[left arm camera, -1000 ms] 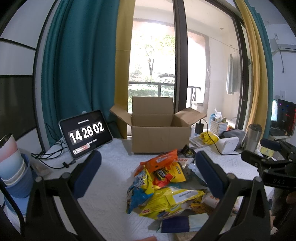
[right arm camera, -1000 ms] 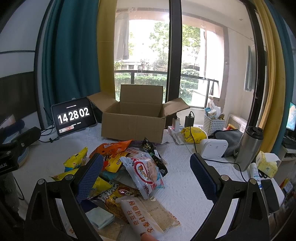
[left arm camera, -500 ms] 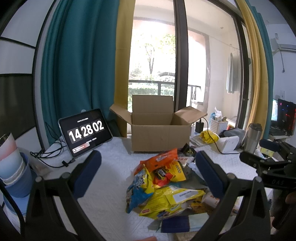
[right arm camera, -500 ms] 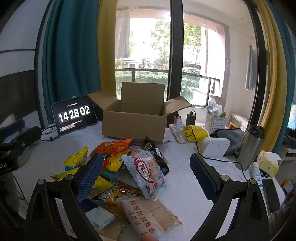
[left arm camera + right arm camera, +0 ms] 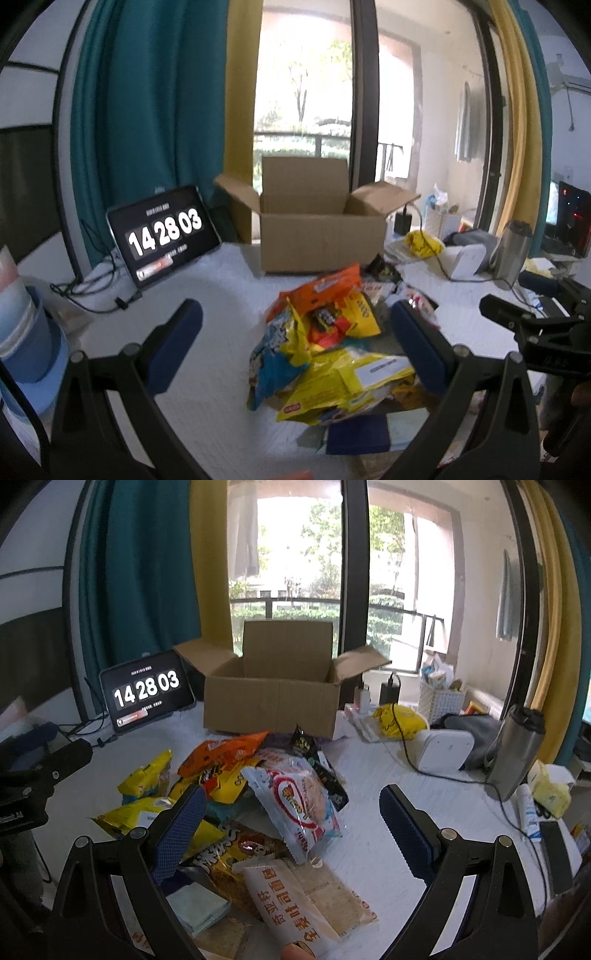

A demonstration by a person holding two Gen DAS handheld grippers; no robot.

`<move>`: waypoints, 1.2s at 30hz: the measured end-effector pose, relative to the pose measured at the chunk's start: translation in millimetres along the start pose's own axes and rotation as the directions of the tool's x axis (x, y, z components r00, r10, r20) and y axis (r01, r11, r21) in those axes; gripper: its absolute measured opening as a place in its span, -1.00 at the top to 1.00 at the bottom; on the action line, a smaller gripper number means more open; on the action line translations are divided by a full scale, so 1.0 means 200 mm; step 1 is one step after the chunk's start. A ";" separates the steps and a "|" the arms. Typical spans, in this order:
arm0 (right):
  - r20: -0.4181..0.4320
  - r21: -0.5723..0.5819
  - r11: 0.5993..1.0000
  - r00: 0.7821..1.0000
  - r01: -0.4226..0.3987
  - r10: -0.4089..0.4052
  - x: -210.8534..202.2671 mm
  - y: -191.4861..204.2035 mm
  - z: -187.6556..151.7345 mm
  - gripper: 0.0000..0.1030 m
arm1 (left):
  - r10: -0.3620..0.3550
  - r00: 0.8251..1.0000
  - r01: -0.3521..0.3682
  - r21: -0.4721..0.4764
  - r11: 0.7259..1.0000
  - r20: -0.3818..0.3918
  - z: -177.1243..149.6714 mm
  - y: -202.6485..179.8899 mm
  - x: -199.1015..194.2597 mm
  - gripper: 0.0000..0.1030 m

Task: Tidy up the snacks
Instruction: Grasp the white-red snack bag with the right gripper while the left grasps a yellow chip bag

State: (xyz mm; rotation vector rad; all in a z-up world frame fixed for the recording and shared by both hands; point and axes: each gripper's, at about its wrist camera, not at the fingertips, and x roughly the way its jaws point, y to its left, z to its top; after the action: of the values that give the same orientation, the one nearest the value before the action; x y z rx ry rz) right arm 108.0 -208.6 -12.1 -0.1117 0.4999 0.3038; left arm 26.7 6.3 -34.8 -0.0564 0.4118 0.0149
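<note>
Both grippers, left [image 5: 295,332] and right [image 5: 291,823], hover spread and empty over the snacks [image 5: 258,794] heaped before the box [image 5: 273,701]; slick, overlapping bags could slip free or drag neighbours off the surface [image 5: 388,775].

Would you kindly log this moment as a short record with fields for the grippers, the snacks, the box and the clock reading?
left gripper: open, holding nothing, above the snack pile
right gripper: open, holding nothing, above the snack pile
snack pile: loose packets heaped on the white table, none in the box as far as visible
cardboard box: flaps open, upright behind the pile
nearest packets: orange bag, white red-ringed packet
tablet clock: 14 28 03
steel tumbler: upright at the table's right
</note>
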 end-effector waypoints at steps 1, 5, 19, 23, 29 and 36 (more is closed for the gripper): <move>-0.011 0.003 1.000 1.000 -0.003 0.003 0.02 0.00 -0.01 -0.88 | 0.003 1.000 -0.003 -0.001 1.000 -0.022 -0.01 0.00 0.03 -0.99; -0.060 0.010 1.000 0.998 -0.014 0.015 0.12 -0.01 -0.04 -0.88 | -0.001 0.995 0.000 -0.012 1.000 -0.103 -0.05 0.01 0.16 -0.99; -0.214 0.018 0.999 0.976 -0.046 0.049 0.54 -0.04 -0.07 -0.88 | -0.023 0.938 0.003 -0.058 0.998 -0.347 -0.10 0.13 0.62 -0.96; -0.255 0.004 0.999 0.966 -0.040 0.040 0.67 -0.06 -0.07 -0.87 | -0.043 0.903 0.013 -0.073 0.997 -0.427 -0.13 0.16 0.73 -0.65; -0.305 -0.013 0.999 0.952 -0.044 0.038 0.79 -0.09 -0.07 -0.40 | -0.072 0.882 0.021 -0.115 0.993 -0.465 -0.15 0.20 0.81 0.16; -0.243 -0.020 0.995 0.966 -0.093 0.086 0.68 -0.08 -0.01 -0.13 | -0.078 0.903 0.024 -0.131 0.991 -0.422 -0.11 0.24 0.74 0.42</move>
State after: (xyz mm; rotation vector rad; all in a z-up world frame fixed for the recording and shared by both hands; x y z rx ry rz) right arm 225.5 -189.7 -80.3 -0.1577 0.7440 0.3891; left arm 152.3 53.6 -117.5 -0.1952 0.8502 -0.0247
